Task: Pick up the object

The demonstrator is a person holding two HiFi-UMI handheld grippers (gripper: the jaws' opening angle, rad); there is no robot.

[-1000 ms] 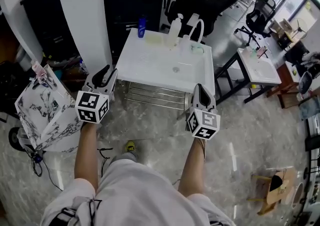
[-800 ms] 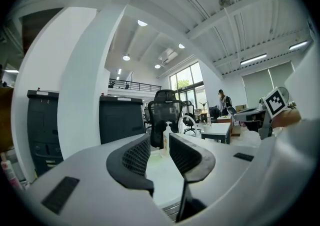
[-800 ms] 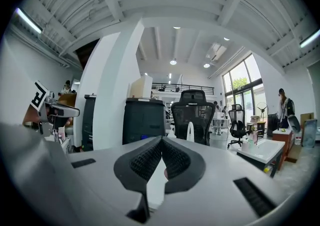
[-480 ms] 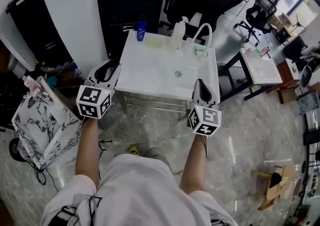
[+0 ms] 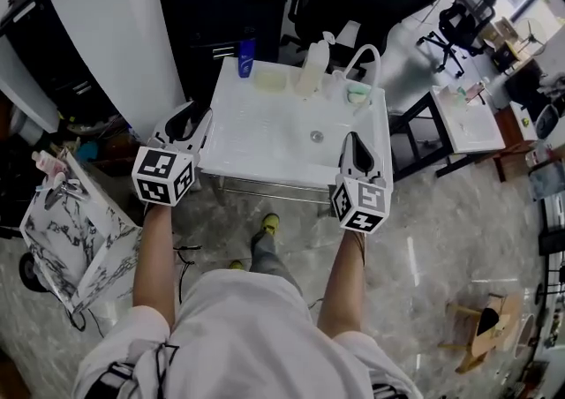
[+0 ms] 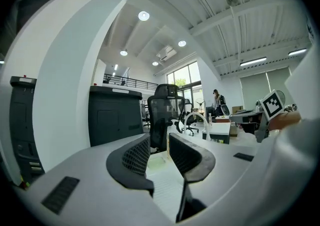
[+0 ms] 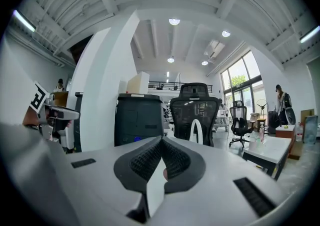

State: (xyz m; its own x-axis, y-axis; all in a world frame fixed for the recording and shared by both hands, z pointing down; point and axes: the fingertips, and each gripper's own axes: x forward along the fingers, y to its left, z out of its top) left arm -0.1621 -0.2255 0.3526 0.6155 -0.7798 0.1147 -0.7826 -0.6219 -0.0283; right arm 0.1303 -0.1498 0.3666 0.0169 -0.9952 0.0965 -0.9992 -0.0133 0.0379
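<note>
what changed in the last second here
The person stepped toward the table, so the left gripper and right gripper came up to its near edge. Nothing was grasped or released: left jaws stay apart and empty, right jaws stay together. The blue bottle has not moved on the table.

No text, brand, number or sign is legible. The blue bottle (image 5: 248,53) on the white table (image 5: 265,128) possibly carries a label, too small to read.
</note>
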